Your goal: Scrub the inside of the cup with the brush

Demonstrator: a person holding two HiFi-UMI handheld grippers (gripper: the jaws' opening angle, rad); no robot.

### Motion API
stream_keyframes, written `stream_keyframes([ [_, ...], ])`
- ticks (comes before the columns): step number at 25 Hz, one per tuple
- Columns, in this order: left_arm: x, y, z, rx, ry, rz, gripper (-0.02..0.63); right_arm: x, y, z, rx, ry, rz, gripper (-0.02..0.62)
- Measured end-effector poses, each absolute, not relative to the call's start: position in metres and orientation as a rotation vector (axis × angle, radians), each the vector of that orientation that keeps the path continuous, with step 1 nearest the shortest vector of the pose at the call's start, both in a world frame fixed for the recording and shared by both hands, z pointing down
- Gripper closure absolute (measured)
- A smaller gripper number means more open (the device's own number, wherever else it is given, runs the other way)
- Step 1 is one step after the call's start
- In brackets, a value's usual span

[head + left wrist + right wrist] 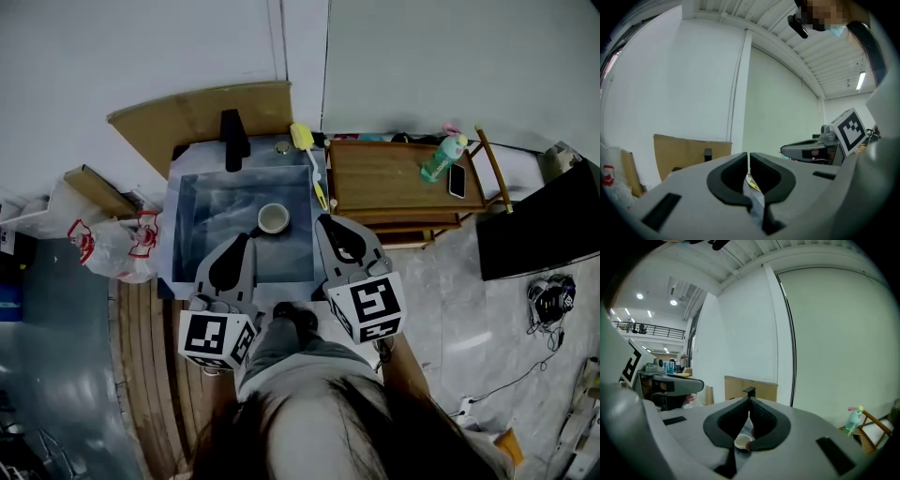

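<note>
Your left gripper (246, 240) and right gripper (324, 223) are both closed on nothing. Part the right one's jaws for the brush (313, 171) just ahead; the cup (273, 218) sits before the left.

I see the cup (273, 218) as cream-white with a darker inside, set against the dull blue-grey steel of the sink (192, 244). The brush (302, 138) has a pale yellow head and a white handle. The faucet (233, 139) is black, and the cardboard (202, 111) on the far side is tan. The left hand-held gripper (247, 236) and the right hand-held gripper (324, 221) are both light grey with black pads. Their marker cubes (375, 307) are white, printed with black square patterns. To the right, the table (384, 178) is reddish-brown wood; on it are a green bottle (439, 161) with a pink cap and a black phone (457, 181). On the left, the bag (108, 246) is white with red print.
</note>
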State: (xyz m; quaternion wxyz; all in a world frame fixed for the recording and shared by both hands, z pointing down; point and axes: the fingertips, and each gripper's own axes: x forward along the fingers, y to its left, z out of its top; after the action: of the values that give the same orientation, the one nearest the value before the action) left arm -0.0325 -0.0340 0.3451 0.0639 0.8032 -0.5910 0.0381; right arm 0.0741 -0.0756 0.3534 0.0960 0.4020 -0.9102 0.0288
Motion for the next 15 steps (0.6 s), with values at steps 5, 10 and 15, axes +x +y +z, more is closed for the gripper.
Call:
stream_keyframes([
  [5, -0.039, -0.045, 0.353, 2.427, -1.761, 0.127, 0.597, 0.067, -0.088, 0.363, 1.171, -2.668, 0.086, 0.569],
  [10, -0.050, -0.054, 0.359, 2.432, -1.730, 0.134, 0.597, 0.058, -0.099, 0.370, 1.167, -2.632, 0.088, 0.569],
  [15, -0.058, -0.063, 0.368, 2.435, -1.701, 0.159, 0.596, 0.052, -0.109, 0.380, 1.161, -2.592, 0.089, 0.569],
])
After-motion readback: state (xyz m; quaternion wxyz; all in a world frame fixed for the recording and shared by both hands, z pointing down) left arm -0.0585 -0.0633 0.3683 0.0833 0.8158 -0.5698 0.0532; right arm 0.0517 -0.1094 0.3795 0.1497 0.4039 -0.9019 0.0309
